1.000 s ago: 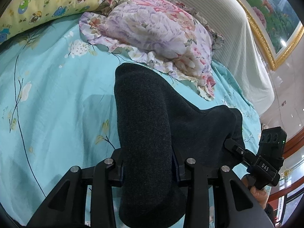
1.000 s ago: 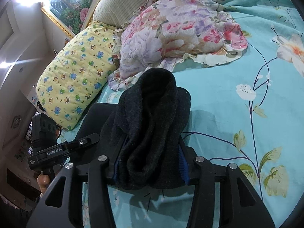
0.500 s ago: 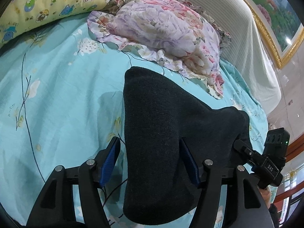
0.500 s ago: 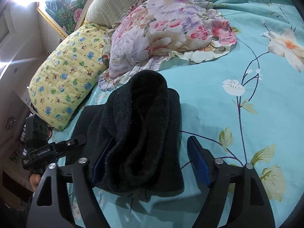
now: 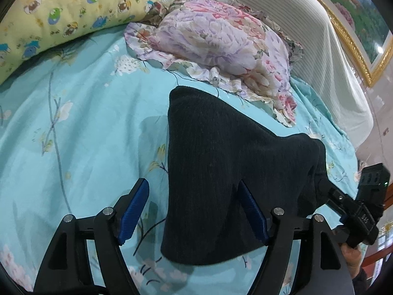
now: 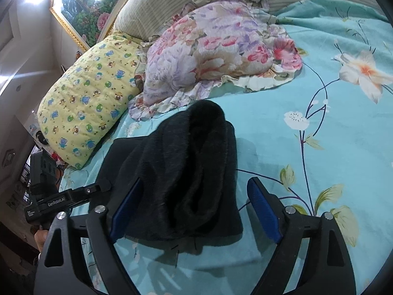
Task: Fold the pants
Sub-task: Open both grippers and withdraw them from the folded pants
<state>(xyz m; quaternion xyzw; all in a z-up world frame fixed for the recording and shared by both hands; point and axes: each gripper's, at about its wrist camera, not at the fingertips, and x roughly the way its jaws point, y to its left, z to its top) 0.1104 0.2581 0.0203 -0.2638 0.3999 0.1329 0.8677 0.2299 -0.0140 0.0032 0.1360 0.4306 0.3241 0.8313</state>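
The dark charcoal knit pants (image 5: pixel 221 172) lie folded in a thick bundle on the turquoise flowered bed sheet (image 5: pixel 86 123). My left gripper (image 5: pixel 194 201) is open, its blue pads on either side of the bundle's near end, the cloth lying loose between them. In the right wrist view the pants (image 6: pixel 186 172) show their rolled, layered end. My right gripper (image 6: pixel 194 206) is open too, its pads wide apart around that end. Each gripper shows in the other's view: the right one (image 5: pixel 353 211), the left one (image 6: pixel 56 201).
A floral ruffled pillow (image 5: pixel 221 44) lies just beyond the pants. A yellow cartoon-print pillow (image 5: pixel 61 12) lies to its left. A striped headboard (image 5: pixel 307 36) and a gold-framed painting (image 5: pixel 363 24) are behind. The bed edge is near the right gripper's side (image 5: pixel 343 135).
Both grippers were shut on the pants a second ago. Both have opened and let the bundle rest on the sheet, and have drawn back slightly.
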